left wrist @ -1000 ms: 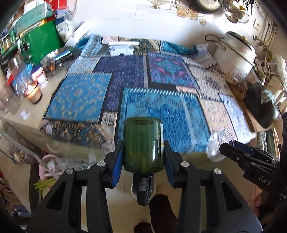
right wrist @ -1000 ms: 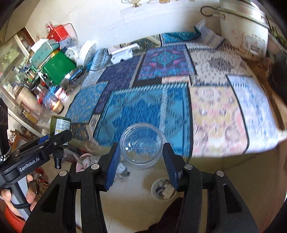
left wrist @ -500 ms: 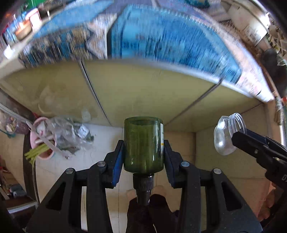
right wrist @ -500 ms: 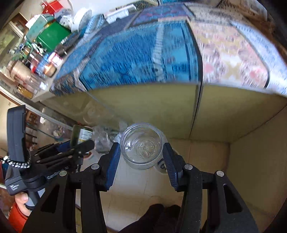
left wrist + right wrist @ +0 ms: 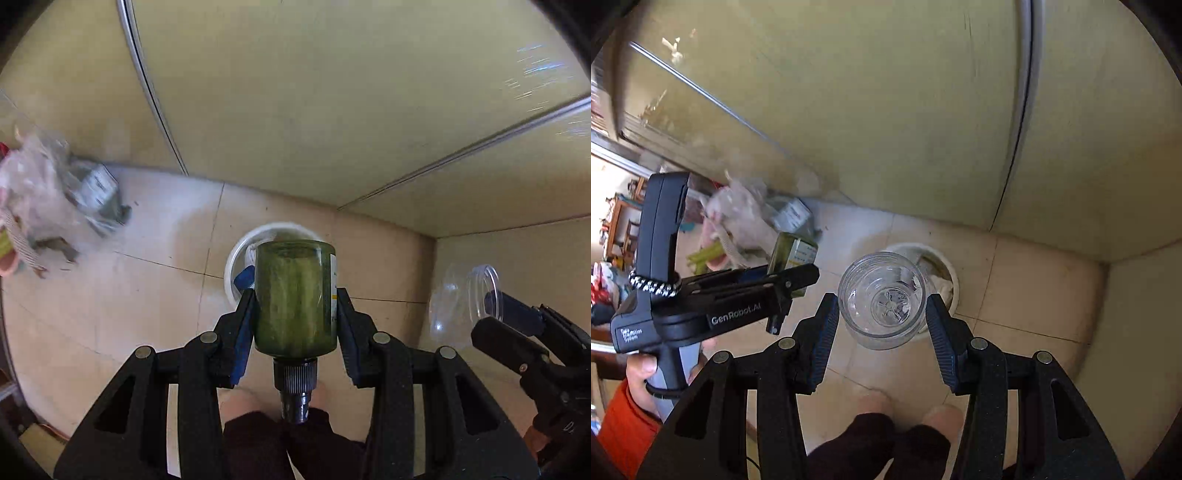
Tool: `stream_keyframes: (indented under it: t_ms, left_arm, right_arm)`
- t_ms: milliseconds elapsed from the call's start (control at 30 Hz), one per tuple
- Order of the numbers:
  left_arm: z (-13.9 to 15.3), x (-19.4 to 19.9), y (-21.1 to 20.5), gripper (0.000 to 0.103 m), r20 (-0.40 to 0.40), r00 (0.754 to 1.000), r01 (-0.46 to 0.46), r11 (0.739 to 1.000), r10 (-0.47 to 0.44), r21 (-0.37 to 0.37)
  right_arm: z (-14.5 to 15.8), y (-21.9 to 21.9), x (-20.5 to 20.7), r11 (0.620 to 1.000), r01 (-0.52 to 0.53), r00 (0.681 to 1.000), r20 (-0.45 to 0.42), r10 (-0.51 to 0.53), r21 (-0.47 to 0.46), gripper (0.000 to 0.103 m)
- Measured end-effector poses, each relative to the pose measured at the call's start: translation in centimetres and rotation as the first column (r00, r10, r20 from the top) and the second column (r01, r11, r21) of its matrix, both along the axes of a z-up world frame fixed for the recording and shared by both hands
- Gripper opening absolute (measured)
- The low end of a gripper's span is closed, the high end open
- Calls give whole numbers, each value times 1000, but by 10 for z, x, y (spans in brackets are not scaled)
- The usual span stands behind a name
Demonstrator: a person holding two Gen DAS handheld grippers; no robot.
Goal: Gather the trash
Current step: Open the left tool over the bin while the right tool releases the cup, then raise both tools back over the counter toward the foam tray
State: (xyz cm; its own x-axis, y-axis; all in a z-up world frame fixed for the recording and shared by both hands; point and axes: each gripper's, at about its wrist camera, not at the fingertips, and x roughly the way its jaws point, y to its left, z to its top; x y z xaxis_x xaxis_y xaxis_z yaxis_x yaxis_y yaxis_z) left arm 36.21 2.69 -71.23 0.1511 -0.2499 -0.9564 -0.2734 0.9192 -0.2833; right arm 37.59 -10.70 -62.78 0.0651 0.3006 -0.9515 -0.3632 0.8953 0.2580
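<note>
Above white bin [image 5: 236,258] on floor: left gripper [image 5: 295,306] clamps green bottle [image 5: 295,295], long axis along fingers, directly over bin; right gripper [image 5: 882,306] clutches clear jar [image 5: 882,299], over near rim.

the left gripper [image 5: 798,277] carries "genrobot.ai" in white along its black side — small white print sits lower on its body, too tiny to read. the green bottle [image 5: 792,258] has a label, its print unreadable too.

Green bottle [image 5: 295,295] (neck toward camera) and clear jar [image 5: 882,299] held above bin [image 5: 947,275].
</note>
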Motion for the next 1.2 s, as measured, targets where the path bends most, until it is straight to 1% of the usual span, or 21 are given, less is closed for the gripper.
stream_keyframes:
  t_ms: [67,167,233,300,367,433,500,633,700,767,867,933,1033,1167,1200]
  left_arm:
    - [-43,2,1,41,-18,1000,5,1000,-5,-6]
    - [-98,5,4,41,-59,998,-9,999,7,-39]
    - [-131,4,5,41,-90,996,-21,998,16,-52]
    - [-156,4,6,41,-115,993,-32,998,25,-63]
    - [-173,2,6,41,-137,990,-45,996,34,-82]
    - [-184,0,4,41,-148,988,-58,993,42,-106]
    - [-192,-1,3,41,-155,987,-55,993,38,-102]
    - [-186,-2,-1,41,-151,988,-52,996,41,-68]
    - [-179,-3,-1,41,-149,987,-58,997,51,-49]
    - [-162,-5,0,41,-139,988,-68,997,63,-34]
    - [-121,-9,4,41,-111,992,-65,998,64,-2]
    - [-87,-15,8,41,-96,993,-63,998,64,20]
    - [-22,-21,9,41,-70,996,-53,997,57,57]
    - [74,-30,6,41,-30,999,-41,995,44,88]
    - [98,-32,5,41,-25,999,-41,995,44,86]
  right_arm:
    - [-40,0,5,1000,-6,1000,-4,6,1,45]
    - [-102,4,7,999,-25,999,-28,24,-33,45]
    - [-132,7,6,998,-36,998,-49,34,-41,45]
    - [-158,5,7,998,-42,997,-73,39,-47,45]
    - [-173,8,7,998,-43,995,-91,39,-43,45]
    - [-180,6,5,998,-49,995,-92,44,-47,45]
    - [-184,8,4,996,-64,994,-91,59,-56,46]
    - [-181,6,-1,997,-71,993,-93,68,-38,46]
    - [-175,4,-2,998,-64,992,-110,60,-29,46]
    - [-170,4,0,998,-52,993,-111,48,-34,46]
    - [-145,8,-1,998,-49,992,-117,44,-38,46]
    - [-119,10,-2,998,-41,993,-114,36,-41,46]
    - [-62,14,-5,999,-29,996,-83,27,-33,46]
    - [34,16,-7,1000,-12,1000,-15,12,-11,46]
    - [66,17,-8,1000,-6,1000,9,6,1,46]
